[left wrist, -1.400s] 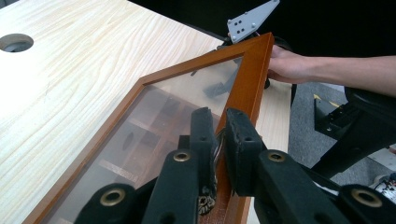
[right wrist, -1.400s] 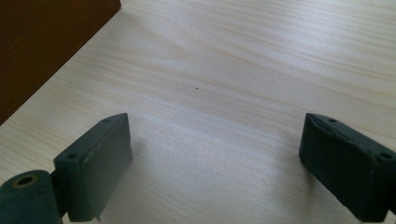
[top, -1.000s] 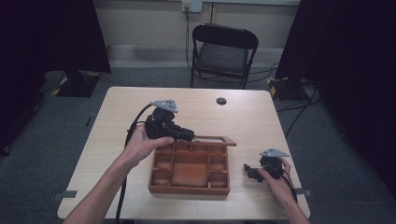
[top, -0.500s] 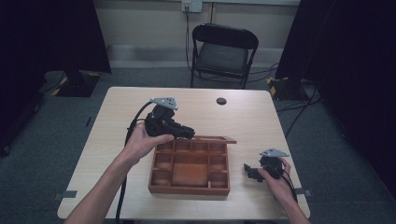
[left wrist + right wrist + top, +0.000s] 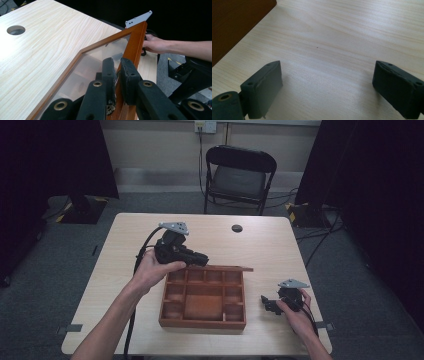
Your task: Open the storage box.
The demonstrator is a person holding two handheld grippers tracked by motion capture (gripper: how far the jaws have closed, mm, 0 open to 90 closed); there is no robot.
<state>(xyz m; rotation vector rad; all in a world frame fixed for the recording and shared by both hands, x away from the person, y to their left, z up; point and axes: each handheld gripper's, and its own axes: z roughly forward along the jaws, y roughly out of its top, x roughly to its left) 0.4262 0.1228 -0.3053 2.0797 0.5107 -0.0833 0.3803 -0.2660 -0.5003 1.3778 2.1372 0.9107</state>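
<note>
A brown wooden compartment box (image 5: pixel 202 322) sits on the table near the front edge. Its glass lid (image 5: pixel 235 268) stands raised along the box's far side and is seen edge-on from above. My left gripper (image 5: pixel 202 260) is shut on the lid's wooden frame (image 5: pixel 133 47). In the left gripper view my left gripper (image 5: pixel 117 72) pinches that frame, with the glass pane (image 5: pixel 100 60) to its left. My right gripper (image 5: pixel 265 302) rests on the table right of the box. In the right gripper view my right gripper (image 5: pixel 327 82) stands open with nothing between its pads, and the box's side (image 5: pixel 234 22) is at top left.
The light wooden table (image 5: pixel 270 250) has a round cable hole (image 5: pixel 237 228) near its far edge. A black folding chair (image 5: pixel 240 175) stands beyond it. Bare tabletop lies to the left and behind the box. The person's right hand (image 5: pixel 155 45) shows past the lid.
</note>
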